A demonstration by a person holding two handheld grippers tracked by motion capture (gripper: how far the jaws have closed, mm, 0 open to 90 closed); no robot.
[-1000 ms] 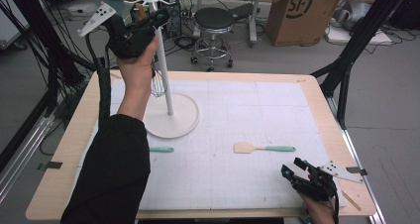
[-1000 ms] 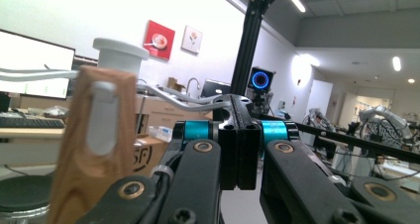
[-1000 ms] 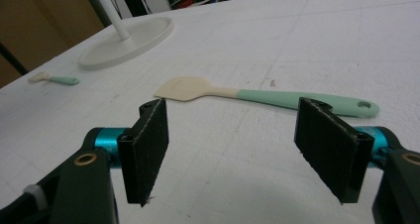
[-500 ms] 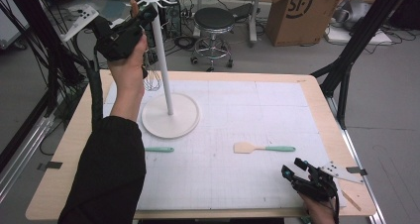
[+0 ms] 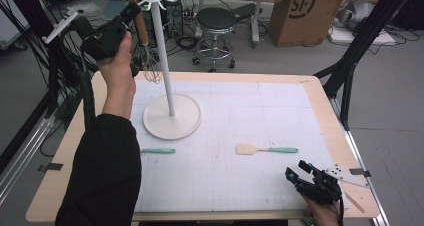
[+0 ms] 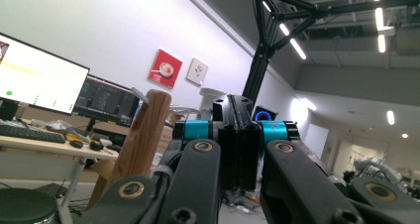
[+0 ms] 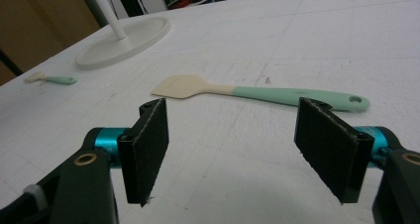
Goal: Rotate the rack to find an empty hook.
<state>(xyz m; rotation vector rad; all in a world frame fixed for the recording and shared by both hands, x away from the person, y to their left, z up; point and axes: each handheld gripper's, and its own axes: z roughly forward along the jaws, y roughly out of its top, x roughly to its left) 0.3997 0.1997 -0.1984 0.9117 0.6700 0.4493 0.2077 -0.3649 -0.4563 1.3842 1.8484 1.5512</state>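
A white hanging rack (image 5: 163, 56) stands on its round base (image 7: 124, 38) at the table's back left. A whisk with a wooden handle (image 5: 142, 28) hangs beside the pole, just under the hooks. My left gripper (image 5: 132, 9) is raised to the left of the rack top, jaws shut with nothing between them; the wooden handle (image 6: 141, 140) stands right beside them. My right gripper (image 5: 296, 169) rests open at the front right. Beyond its open jaws (image 7: 230, 149) lies a spatula with a teal handle (image 7: 257, 92). A second teal-handled utensil (image 5: 159, 150) lies by the left sleeve.
A white gridded mat (image 5: 240, 116) covers the wooden table. Behind the table stand a black stool (image 5: 215, 22) and a cardboard box (image 5: 300, 11). Black frame posts (image 5: 357, 51) rise at the right. Cables hang at the left edge (image 5: 65, 76).
My left hand has drawn its shut gripper leftward, away from the rack top. The whisk stays hanging by the pole. The right gripper has not moved.
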